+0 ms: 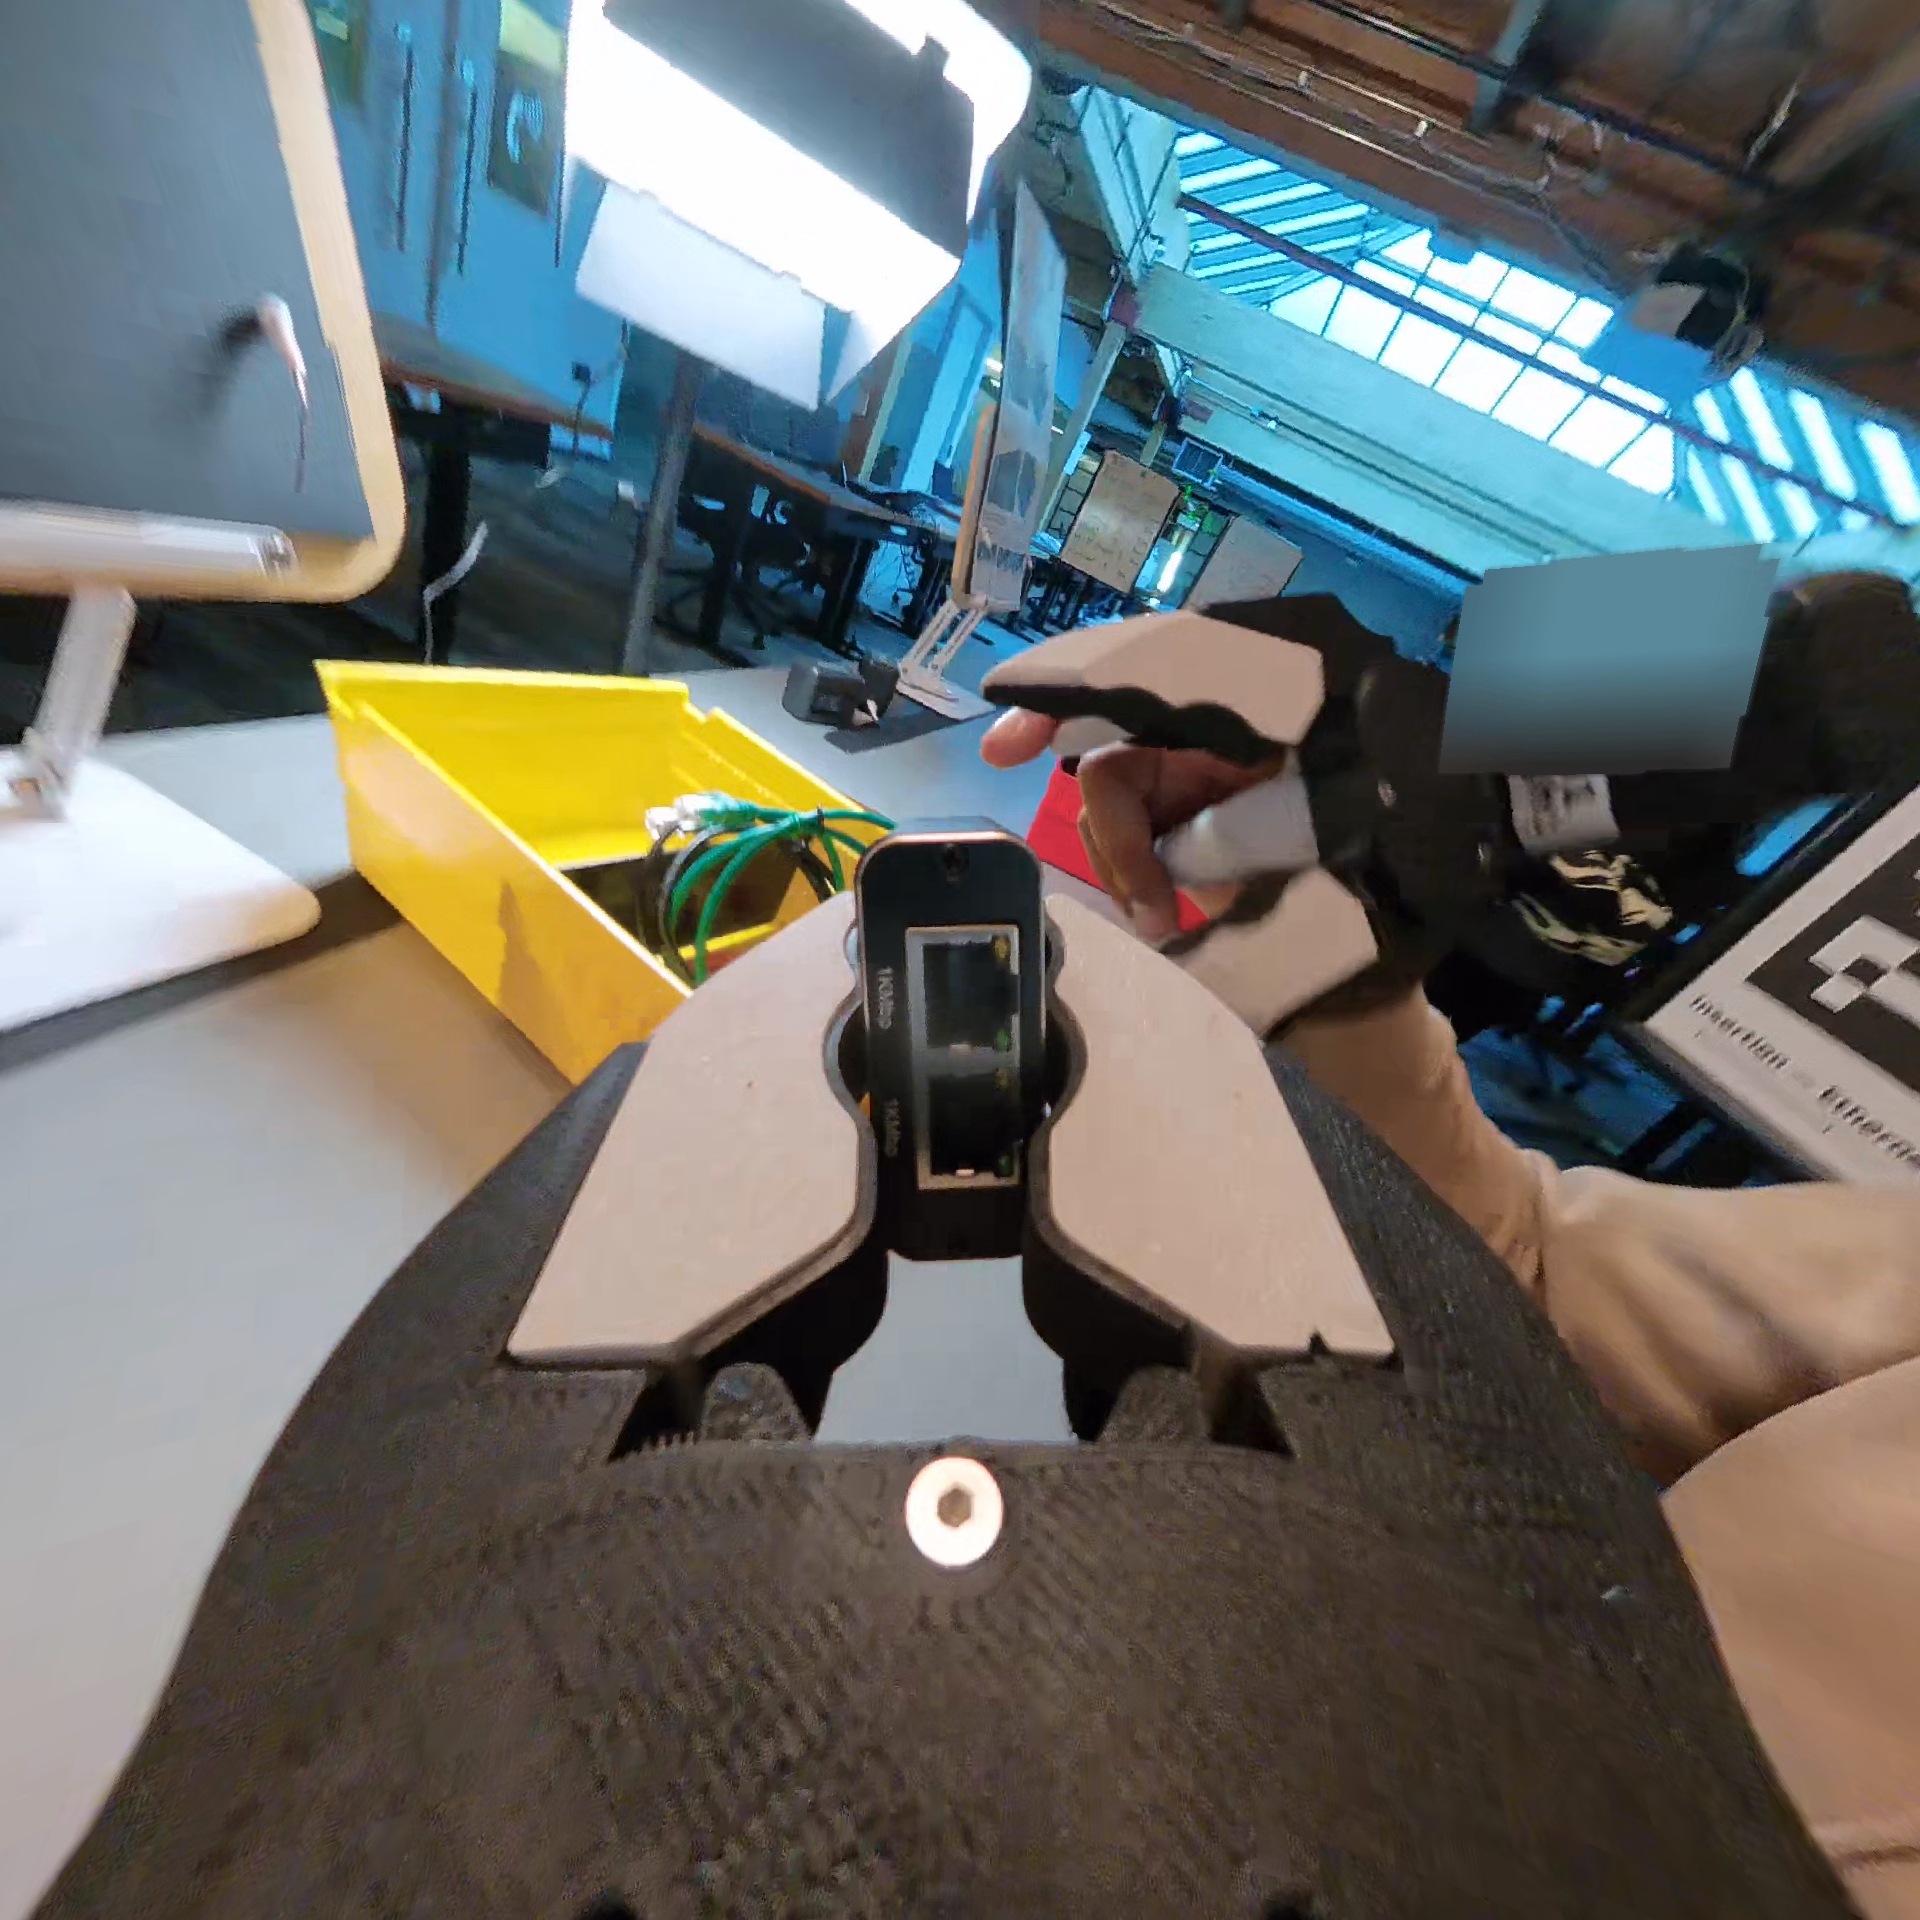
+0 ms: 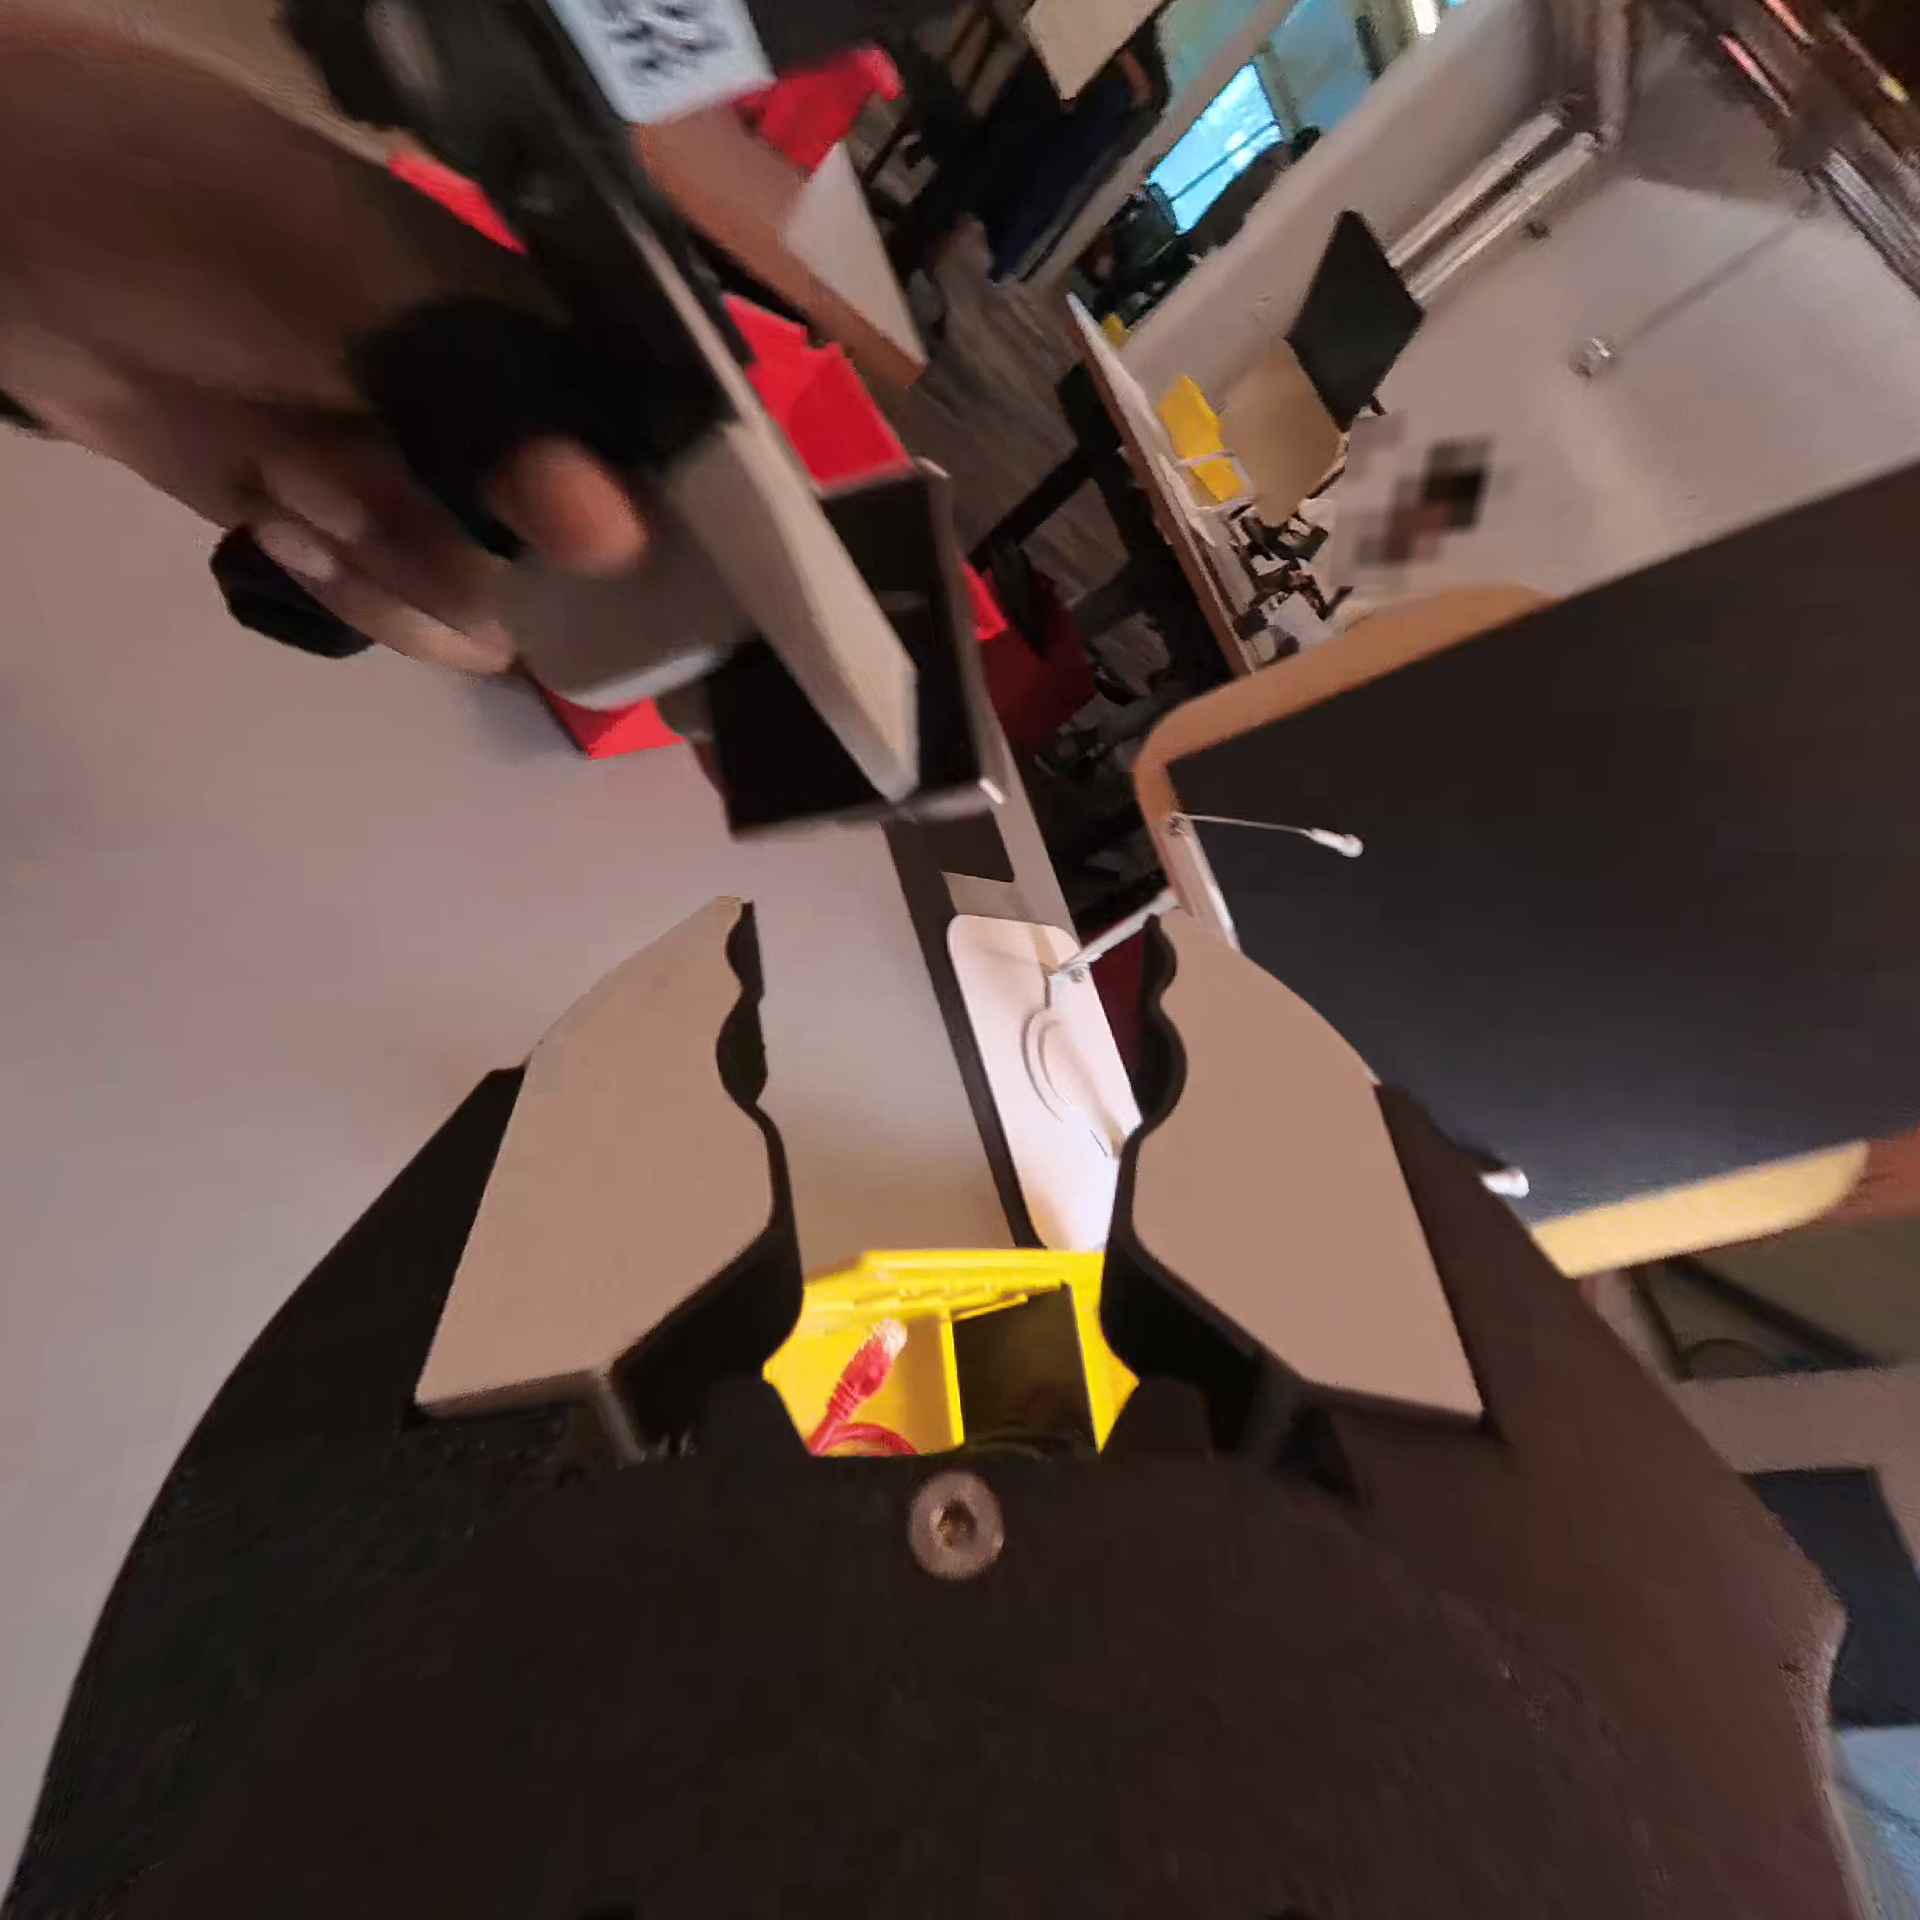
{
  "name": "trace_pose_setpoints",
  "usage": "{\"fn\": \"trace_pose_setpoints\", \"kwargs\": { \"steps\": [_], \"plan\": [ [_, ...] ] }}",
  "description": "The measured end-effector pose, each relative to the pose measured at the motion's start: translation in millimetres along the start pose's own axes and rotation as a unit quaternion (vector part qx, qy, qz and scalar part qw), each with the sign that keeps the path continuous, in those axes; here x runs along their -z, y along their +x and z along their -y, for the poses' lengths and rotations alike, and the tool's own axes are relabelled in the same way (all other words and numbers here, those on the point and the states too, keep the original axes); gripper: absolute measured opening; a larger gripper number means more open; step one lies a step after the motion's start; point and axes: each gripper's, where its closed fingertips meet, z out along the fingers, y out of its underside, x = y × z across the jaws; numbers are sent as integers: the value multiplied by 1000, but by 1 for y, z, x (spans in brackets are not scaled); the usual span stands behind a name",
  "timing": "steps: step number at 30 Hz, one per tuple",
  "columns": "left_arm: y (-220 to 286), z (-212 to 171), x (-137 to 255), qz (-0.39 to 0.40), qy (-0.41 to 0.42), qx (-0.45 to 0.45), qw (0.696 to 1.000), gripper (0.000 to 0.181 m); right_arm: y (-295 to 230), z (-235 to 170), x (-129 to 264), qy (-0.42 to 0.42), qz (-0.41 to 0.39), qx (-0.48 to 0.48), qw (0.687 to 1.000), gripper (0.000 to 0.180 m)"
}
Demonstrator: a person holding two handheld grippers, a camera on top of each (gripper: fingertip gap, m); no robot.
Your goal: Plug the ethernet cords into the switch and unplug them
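Left wrist view: my left claw [image 1: 951, 1049] pinches the black switch [image 1: 951, 1039], ports facing me; green cord [image 1: 748, 862] lies in the yellow bin [image 1: 499, 821] beyond-left. Right wrist view: my right claw [image 2: 951, 997] is spread, empty; only here a red cord [image 2: 868, 1392] shows in the bin, below its fingers.

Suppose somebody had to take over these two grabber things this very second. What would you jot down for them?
Left tongs: shut on the black switch, held up off the table with its two ports facing the camera. Both ports are empty.
Right tongs: open, holding nothing, hanging above the yellow bin.
Cords: the green cord is in the yellow bin on the grey table; the red cord lies in the bin too.
Done: the switch is picked up.
Left: likely pick up a cord with the right tongs, plug it in, do the other, then unplug both.
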Motion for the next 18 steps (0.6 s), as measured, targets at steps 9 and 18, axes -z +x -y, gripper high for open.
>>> {"fn": "trace_pose_setpoints", "kwargs": {
  "steps": [9,18],
  "plan": [
    [-4,-43,-19,-13,-93,42,995,27,-41,-14,-40,-33,20,61,997,65],
    [-20,14,17,25,-16,-4,1000,42,52,-96,-8,-129,-6,-65,989,65]
  ]
}}
